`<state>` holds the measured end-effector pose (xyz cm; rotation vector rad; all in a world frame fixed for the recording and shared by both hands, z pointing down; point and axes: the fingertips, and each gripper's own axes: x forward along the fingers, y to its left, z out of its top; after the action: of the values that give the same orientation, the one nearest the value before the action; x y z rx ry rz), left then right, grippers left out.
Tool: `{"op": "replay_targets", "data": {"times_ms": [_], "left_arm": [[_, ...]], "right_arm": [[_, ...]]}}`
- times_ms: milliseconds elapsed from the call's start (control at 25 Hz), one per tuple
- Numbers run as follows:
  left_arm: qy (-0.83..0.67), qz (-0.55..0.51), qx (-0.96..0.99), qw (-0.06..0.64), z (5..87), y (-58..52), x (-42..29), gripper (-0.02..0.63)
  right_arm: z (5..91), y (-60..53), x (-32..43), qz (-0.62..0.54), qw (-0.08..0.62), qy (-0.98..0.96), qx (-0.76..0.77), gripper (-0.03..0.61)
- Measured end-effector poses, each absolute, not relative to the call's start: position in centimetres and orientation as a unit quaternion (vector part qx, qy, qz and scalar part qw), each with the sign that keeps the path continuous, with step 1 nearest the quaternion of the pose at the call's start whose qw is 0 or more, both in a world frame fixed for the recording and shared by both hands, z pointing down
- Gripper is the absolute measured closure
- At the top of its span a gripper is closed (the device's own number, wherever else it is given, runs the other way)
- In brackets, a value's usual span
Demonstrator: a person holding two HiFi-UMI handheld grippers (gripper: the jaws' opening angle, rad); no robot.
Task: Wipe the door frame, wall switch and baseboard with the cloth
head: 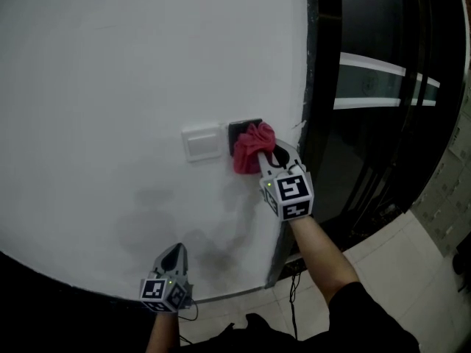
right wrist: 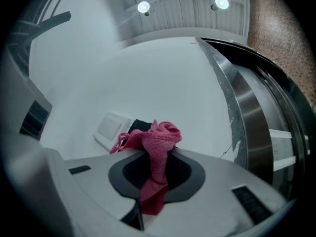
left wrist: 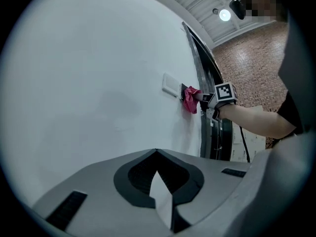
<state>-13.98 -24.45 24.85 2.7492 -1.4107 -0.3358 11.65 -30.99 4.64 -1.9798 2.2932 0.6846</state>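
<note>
My right gripper (head: 266,153) is shut on a bunched red cloth (head: 251,148), and the cloth presses on a dark wall switch plate (head: 243,128). A white switch (head: 202,143) sits just left of it on the white wall. In the right gripper view the cloth (right wrist: 157,147) is pinched between the jaws, with the white switch (right wrist: 110,128) beyond. The dark door frame (head: 322,109) runs down just right of the cloth. My left gripper (head: 174,256) hangs low near the wall, shut and holding nothing. The left gripper view shows the cloth (left wrist: 191,99) far ahead.
A dark baseboard strip (head: 44,282) runs along the wall's foot at lower left. Cables (head: 294,289) trail on the light floor tiles (head: 397,248) by the frame's base. A brick wall (left wrist: 252,63) stands beyond the doorway.
</note>
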Motion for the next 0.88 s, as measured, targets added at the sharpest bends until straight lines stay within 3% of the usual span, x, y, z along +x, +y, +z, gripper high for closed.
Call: {"op": "replay_targets", "data": {"times_ms": [400, 880], "left_arm": [[-0.456, -0.119, 0.882, 0.018, 24.4, -24.2, -14.7, 0.620], [-0.481, -0.140, 0.865, 0.022, 24.4, -23.0, -18.5, 0.620]], "right_arm": [[6.6, -31.0, 11.1, 0.176, 0.014, 0.753, -0.634, 0.526], [0.0, -29.9, 3.1, 0.233, 0.045, 0.781, -0.578, 0.526]]}}
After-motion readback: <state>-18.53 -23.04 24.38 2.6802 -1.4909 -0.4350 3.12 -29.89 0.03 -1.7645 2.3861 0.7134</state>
